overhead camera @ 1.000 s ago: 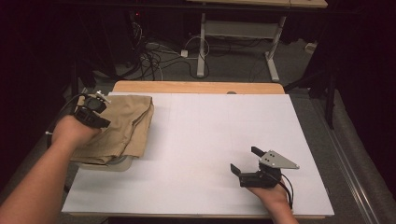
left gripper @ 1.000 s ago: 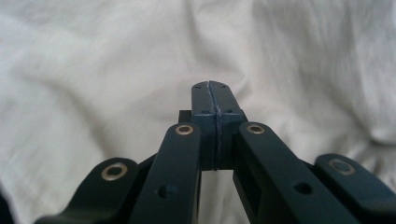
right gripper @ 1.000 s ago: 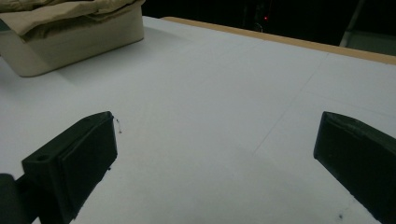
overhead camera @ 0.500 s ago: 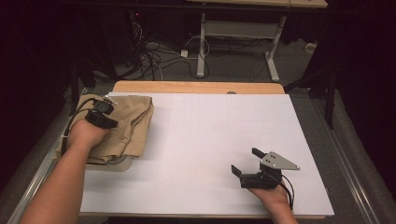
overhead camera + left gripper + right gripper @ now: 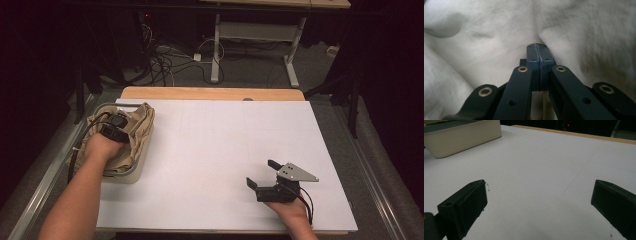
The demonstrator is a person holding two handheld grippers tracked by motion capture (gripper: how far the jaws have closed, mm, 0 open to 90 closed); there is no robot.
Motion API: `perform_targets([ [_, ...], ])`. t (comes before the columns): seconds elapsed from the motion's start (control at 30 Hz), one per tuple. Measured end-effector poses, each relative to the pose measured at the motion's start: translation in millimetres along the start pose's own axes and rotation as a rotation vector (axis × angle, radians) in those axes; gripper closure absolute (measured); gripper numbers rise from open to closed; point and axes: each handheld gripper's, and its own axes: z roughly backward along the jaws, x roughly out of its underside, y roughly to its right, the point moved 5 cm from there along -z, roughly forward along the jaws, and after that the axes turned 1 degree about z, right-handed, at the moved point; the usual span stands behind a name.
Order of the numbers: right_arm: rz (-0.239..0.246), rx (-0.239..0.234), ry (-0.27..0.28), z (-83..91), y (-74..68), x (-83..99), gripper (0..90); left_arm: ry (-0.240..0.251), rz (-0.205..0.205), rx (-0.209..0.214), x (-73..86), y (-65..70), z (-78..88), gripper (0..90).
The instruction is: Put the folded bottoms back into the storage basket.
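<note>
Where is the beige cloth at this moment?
In the high view, the beige cloth lies bunched in the basin at the table's left edge, under the left tool, far from the right tool.

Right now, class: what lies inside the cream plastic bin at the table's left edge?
A crumpled tan cloth fills the cream plastic bin, with the left hand-held gripper pressed into it, jaws shut. Anything beneath the cloth is covered.

A white-topped bench (image 5: pixel 220 150) with a bare wooden strip along its far edge carries little. At its nine o'clock edge sits a cream rectangular plastic tub (image 5: pixel 131 172); the right tongs (image 5: pixel 262 175) rest on the surface at five o'clock.
</note>
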Motion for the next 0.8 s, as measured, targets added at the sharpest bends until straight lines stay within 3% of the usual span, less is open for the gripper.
perform_targets([
  [0.13,0.002,0.000,0.004,0.9,-0.3,-0.2,1.6,0.007,-0.047,-0.043,1.8,3.4,1.0,87.9],
  [0.2,0.003,0.001,0.005,1.4,0.0,-0.2,1.6,-0.005,-0.051,-0.050,3.1,3.9,2.6,87.9],
  [0.27,-0.003,0.001,0.005,2.3,-0.2,-0.3,1.6,-0.020,-0.055,-0.049,4.5,3.8,5.7,87.8],
  [0.37,0.000,0.003,0.008,2.9,-0.1,-0.6,1.6,0.004,-0.057,-0.023,1.7,4.4,17.0,87.8],
  [0.53,0.003,0.001,0.005,2.0,-1.9,0.2,1.5,0.066,-0.056,0.013,-14.0,11.0,39.1,87.8],
  [0.6,0.006,0.003,0.006,1.4,-2.4,0.6,1.4,0.089,-0.064,0.018,-27.0,16.8,45.5,87.8],
  [0.73,-0.005,-0.002,0.006,2.0,-2.0,1.3,1.4,0.092,-0.062,0.009,-40.4,18.7,44.0,87.7],
  [0.8,-0.002,-0.001,0.007,2.2,-1.9,1.2,1.4,0.093,-0.053,0.027,-46.2,19.4,40.6,87.7],
])
